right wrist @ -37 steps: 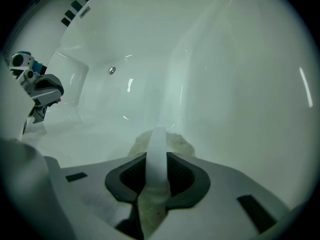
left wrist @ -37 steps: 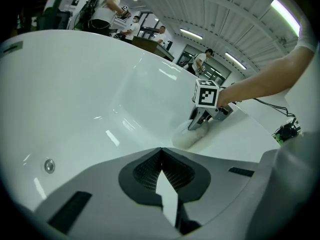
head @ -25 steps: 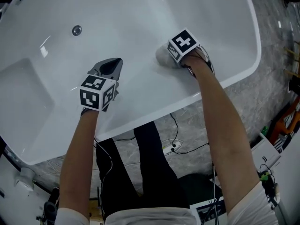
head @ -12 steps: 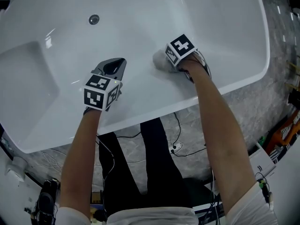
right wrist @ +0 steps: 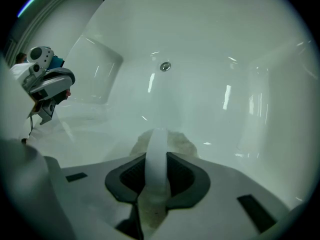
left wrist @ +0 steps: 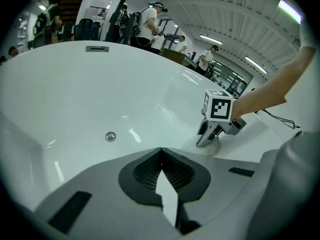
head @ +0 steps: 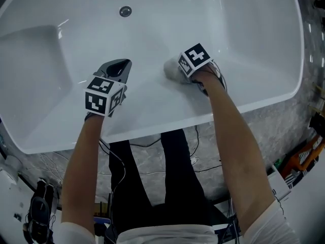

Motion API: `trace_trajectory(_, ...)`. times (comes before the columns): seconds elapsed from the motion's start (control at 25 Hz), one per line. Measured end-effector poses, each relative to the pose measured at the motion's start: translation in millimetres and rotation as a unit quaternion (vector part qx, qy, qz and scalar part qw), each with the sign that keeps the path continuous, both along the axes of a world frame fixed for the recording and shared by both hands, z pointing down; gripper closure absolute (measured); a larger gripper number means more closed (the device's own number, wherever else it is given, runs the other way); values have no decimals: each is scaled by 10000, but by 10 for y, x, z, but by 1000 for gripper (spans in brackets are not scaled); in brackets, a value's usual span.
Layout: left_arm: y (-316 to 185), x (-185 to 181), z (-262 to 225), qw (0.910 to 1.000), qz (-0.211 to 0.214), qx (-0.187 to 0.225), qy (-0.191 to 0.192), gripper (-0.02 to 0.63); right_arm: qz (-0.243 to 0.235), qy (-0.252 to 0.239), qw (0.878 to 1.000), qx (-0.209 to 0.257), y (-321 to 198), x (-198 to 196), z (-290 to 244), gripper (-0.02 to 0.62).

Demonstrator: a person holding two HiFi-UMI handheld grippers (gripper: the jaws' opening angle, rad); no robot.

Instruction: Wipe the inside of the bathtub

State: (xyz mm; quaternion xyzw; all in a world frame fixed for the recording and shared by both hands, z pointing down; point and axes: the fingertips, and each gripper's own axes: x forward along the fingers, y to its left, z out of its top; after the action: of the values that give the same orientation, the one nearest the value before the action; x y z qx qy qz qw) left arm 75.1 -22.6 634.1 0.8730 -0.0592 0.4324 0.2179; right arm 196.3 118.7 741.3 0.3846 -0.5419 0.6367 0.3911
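1. Two hand-held grippers are down inside the glossy white bathtub [head: 167, 121], both over its near sloping wall, just past the rim on my side.
2. My right hand-held gripper [head: 176, 71] is pinching a crumpled pale grey cloth [head: 169, 69]. In the right gripper view the cloth [right wrist: 186, 143] bunches out beyond the jaws and lies pressed against the tub's surface.
3. My left hand-held gripper [head: 120, 66] has its jaws pressed together with nothing between them. I cannot tell whether its tip touches the tub wall.
4. The left one sits to the left of the cloth, near it but apart.
5. I see the small round metal drain [head: 125, 11] on the tub floor beyond both grippers, well apart from the cloth.
6. From the left gripper view, the cloth [left wrist: 214, 146] lies under the right gripper's tips, low on the slope.
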Motion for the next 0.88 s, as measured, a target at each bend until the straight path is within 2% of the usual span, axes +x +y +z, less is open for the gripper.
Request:
trace_trajectory(0.52,-469,-850,10,9992,-391,-1,-102,600,-301,-339,9990,50,-540,-1073,-15,497)
trace_trajectory(0.88,-660,-1433,-78,9982,-575,47,-139,600,-267,-514,9982,124,-826,-1776,-85,497)
